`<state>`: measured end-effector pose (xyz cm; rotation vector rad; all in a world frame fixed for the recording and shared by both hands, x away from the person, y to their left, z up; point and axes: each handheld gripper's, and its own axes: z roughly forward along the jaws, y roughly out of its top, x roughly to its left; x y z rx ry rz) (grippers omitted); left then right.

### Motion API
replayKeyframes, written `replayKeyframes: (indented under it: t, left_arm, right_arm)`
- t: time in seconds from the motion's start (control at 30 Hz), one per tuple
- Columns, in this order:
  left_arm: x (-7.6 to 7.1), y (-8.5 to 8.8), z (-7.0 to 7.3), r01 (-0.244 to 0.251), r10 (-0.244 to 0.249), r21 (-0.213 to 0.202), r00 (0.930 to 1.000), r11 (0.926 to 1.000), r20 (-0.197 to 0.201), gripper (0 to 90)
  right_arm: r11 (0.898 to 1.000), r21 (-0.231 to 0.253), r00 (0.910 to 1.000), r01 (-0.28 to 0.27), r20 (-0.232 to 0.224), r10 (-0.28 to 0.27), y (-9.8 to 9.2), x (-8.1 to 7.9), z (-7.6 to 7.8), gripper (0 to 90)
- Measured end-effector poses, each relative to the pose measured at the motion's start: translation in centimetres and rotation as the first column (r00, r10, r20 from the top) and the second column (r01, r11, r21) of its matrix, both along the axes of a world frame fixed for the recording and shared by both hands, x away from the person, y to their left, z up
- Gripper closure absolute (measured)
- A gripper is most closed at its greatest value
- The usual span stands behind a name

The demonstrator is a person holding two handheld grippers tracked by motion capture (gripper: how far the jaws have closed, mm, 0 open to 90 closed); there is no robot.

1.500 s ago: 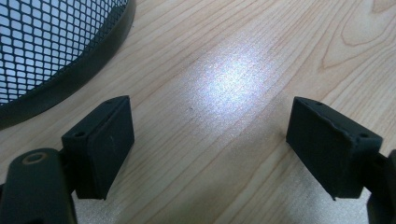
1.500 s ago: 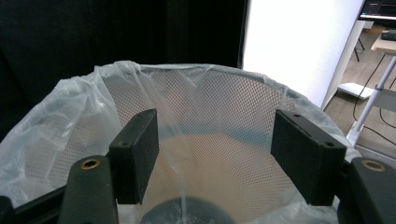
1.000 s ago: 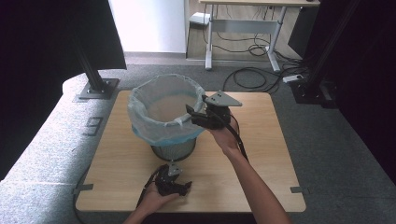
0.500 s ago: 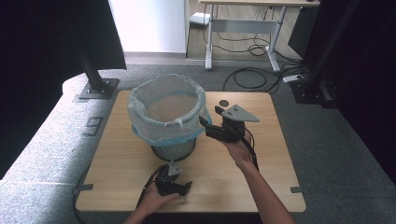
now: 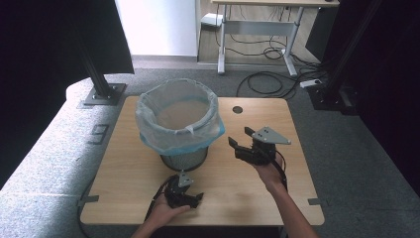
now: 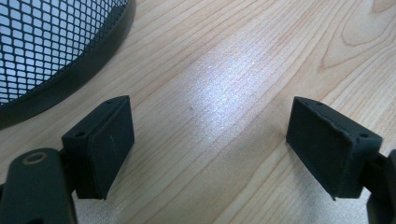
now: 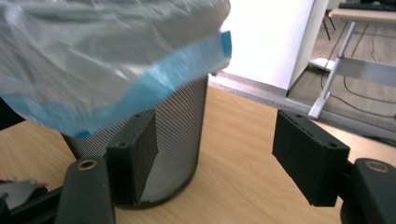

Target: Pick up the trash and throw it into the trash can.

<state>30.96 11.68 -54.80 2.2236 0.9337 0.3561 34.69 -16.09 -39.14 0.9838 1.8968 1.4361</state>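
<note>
Right tool (image 5: 236,145) beside bin (image 5: 184,159)

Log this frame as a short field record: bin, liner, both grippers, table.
bin: black wire-mesh waste bin, upright on the table
liner: translucent plastic bag with a blue hem, folded over the bin's rim, mouth open
left gripper: jaws wide apart, nothing between them, low over bare wood close to the bin's base
right gripper: jaws wide apart, nothing held, clear of the bin's side, facing the mesh wall below the bag's hem
table: light wooden table top, round dark hole near its far edge
</note>
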Motion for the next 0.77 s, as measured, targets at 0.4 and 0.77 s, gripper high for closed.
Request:
replayKeyframes:
  t: [0.4, 0.77]
  left_arm:
    - [0.0, 0.0, 0.0, 0.0, 0.0, 0.001, 1.0, 1.0, 0.0, 15.1]
    - [0.0, 0.0, 0.0, -0.001, 0.001, 0.0, 1.0, 1.0, 0.0, 15.2]
  right_arm:
    - [0.999, 0.019, 0.9989, 0.035, -0.031, -0.035, -1.4, 0.1, -1.6, 30.1]
    - [0.999, 0.01, 0.9973, 0.049, -0.056, -0.048, -1.5, 0.3, -2.2, 30.1]
